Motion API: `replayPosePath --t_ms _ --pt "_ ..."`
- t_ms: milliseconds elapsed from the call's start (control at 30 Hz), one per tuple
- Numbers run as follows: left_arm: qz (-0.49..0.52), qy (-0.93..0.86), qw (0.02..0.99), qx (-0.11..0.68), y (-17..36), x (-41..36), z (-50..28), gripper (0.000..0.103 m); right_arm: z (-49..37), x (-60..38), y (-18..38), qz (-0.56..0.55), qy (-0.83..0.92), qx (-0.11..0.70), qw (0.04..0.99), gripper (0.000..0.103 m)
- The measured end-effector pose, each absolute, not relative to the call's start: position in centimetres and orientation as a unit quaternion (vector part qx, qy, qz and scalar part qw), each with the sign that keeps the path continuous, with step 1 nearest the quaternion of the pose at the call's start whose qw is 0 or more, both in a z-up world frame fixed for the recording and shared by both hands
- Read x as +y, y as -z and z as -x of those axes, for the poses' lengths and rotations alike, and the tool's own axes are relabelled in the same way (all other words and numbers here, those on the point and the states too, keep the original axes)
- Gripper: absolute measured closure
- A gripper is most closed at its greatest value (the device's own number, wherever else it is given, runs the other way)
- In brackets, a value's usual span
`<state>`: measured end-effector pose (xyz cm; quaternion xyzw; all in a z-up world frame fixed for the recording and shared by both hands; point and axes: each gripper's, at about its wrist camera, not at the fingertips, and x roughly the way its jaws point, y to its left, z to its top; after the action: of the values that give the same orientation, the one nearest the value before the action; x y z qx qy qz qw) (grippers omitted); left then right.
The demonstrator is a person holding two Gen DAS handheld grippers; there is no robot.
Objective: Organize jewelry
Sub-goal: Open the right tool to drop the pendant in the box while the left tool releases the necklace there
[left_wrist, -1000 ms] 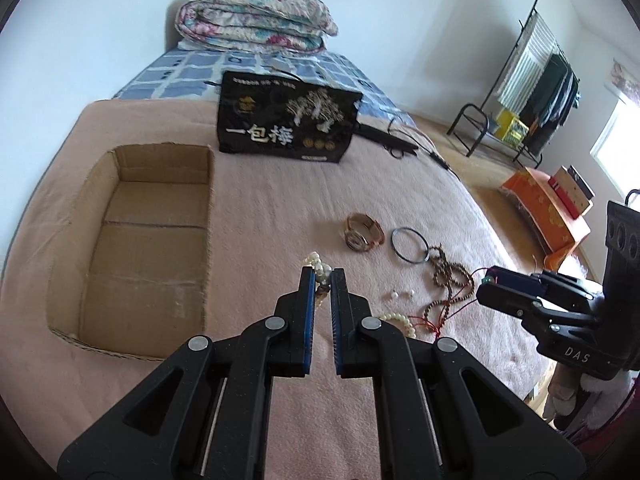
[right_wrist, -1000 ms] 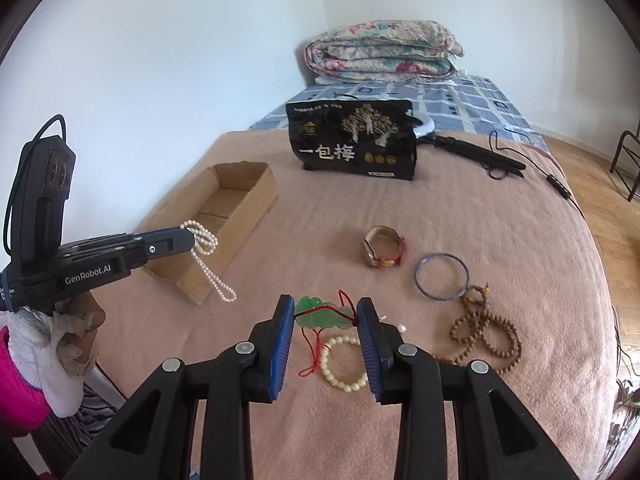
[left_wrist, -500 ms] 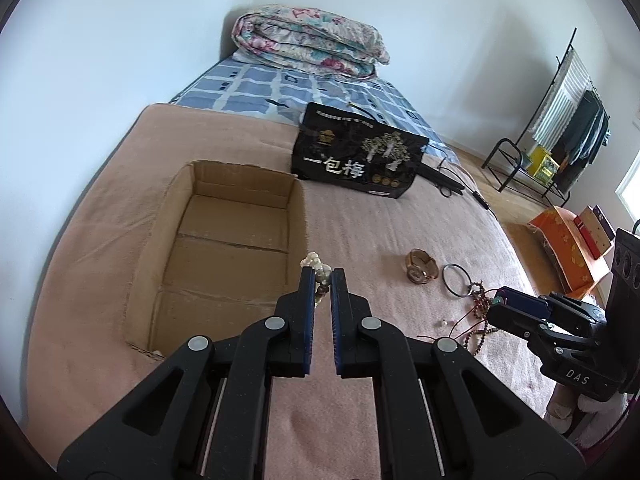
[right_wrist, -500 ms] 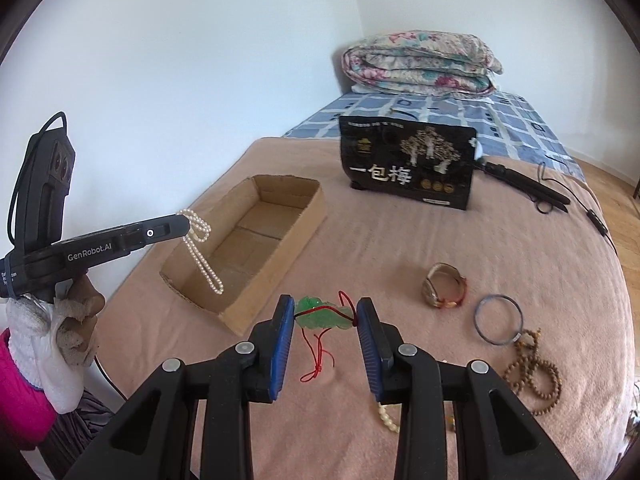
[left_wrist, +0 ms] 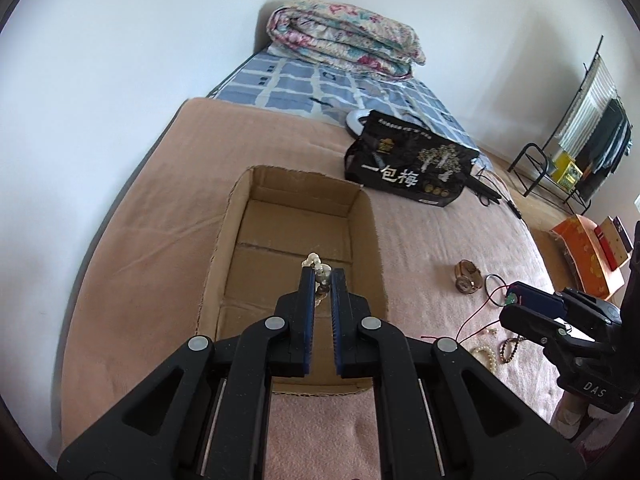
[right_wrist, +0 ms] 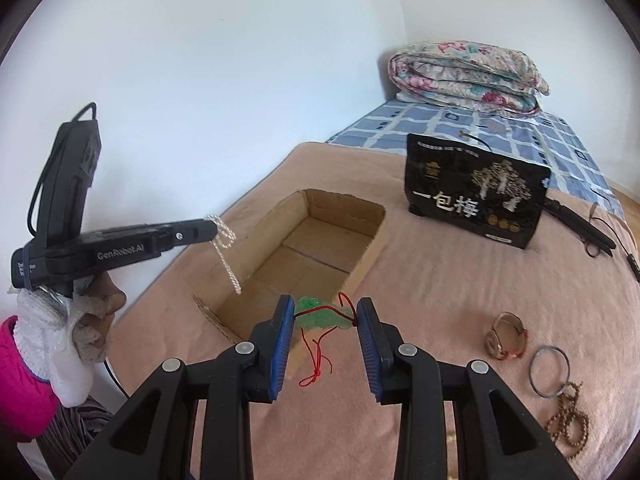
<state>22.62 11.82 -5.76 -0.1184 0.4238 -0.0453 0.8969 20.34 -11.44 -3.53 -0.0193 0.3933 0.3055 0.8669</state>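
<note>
Above the cardboard box (left_wrist: 362, 240), the left gripper (left_wrist: 320, 276) pinches a white pearl string (right_wrist: 226, 252), its top hidden, while the right gripper (right_wrist: 324, 316) squeezes a green pendant (right_wrist: 320, 314).

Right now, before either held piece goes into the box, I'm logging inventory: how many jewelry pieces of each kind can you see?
Pearl necklace, in the left gripper: 1
Green pendant, in the right gripper: 1
Watch: 1
Bangle: 1
Brown bead strand, coiled: 1
White bead bracelet: 1
Total: 6
</note>
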Motion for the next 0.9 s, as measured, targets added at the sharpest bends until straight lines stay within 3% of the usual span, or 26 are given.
replayPosePath --t_ms 767,900 --pt "0.128 0.017 0.873 0.470 9.6 13.9 -23.7 0.098 -22.2 -4.5 8.6 0.049 -0.337 0.431 0.836 0.068" --pt "0.129 0.015 0.873 0.471 9.6 13.8 -23.8 0.097 -22.1 -4.8 8.5 0.051 -0.329 0.427 0.841 0.052"
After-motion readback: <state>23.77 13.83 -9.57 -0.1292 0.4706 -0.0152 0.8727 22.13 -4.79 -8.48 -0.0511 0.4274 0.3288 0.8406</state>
